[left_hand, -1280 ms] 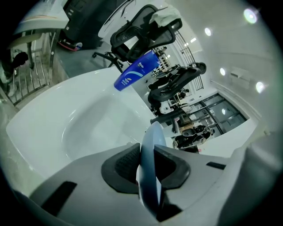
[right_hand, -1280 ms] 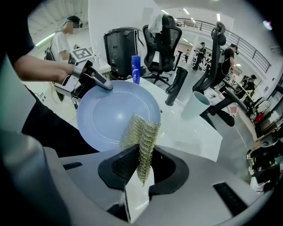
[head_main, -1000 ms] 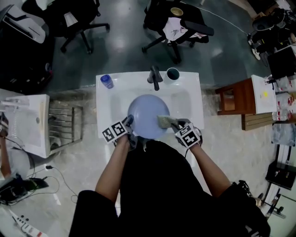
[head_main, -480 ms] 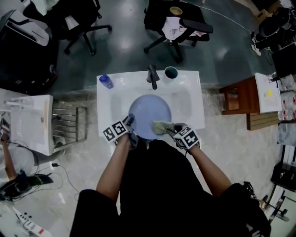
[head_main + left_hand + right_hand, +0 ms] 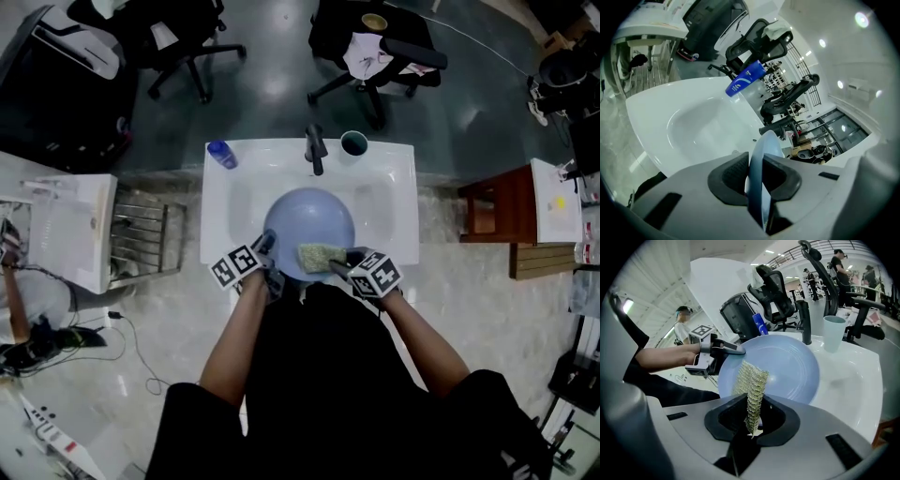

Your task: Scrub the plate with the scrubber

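From the head view I have the round pale blue plate (image 5: 309, 220) sitting tilted in the middle of the white ceramic sink basin (image 5: 394, 192), its face turned up towards me. My left gripper (image 5: 266, 246) has hold of the plate's rim at about 8 o'clock; in the left gripper view the jaws stand narrow with the thin blue edge pinched between the dark pads, so that claw is clamped on the plate. My right gripper (image 5: 343, 264) comes in from about 4 o'clock, and its jaws are closed on one end of the yellow-green mesh scrubber (image 5: 320, 254). The free end of the scrubber lies against the plate's face near its 5 o'clock rim. In the right gripper view the scrubber stands on edge between the pads and reaches out over the near part of the plate, with the left gripper across from it at 10 o'clock. Beyond the plate, at the sink's 12 o'clock, stands the black tap (image 5: 315, 150), with a teal cup (image 5: 353, 143) just beside it at 1 o'clock and a blue plastic bottle (image 5: 221, 154) on the sink's corner at 10 o'clock
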Demonstrator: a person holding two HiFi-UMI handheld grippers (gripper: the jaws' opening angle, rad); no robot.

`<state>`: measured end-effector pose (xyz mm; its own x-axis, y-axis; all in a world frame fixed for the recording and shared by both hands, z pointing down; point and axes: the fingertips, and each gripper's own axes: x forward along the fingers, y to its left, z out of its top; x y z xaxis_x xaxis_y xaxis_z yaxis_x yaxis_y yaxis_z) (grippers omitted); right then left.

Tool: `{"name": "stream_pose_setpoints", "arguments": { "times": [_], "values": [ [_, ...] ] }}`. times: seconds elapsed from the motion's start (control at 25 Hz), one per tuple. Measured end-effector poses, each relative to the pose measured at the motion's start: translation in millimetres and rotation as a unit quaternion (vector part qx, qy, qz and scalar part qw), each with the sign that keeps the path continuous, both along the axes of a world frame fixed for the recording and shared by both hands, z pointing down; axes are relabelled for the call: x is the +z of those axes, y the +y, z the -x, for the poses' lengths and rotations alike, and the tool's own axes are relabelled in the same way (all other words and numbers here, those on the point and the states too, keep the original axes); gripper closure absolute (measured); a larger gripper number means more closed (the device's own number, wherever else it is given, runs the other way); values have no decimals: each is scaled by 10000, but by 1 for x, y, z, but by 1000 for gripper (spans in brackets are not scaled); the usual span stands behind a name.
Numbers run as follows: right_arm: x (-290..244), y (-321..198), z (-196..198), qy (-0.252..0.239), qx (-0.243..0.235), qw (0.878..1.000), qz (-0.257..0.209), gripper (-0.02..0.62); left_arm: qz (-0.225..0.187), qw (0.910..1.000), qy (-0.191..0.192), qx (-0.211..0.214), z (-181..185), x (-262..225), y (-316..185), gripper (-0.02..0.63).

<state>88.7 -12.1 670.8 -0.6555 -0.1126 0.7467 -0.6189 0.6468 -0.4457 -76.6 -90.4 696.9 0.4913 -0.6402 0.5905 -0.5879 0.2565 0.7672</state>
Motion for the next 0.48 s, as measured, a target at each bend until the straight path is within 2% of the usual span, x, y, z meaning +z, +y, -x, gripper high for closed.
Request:
{"name": "stream_pose_setpoints", "arguments": {
  "times": [0.2, 0.48],
  "values": [
    [-3, 1, 9, -159, -283, 9995, -45, 532, 29, 9997, -23, -226, -9, 1, 14, 560],
    [-4, 2, 19, -221, -566, 9981, -75, 534, 22, 9998, -109, -192, -23, 0, 28, 566]
  ]
}}
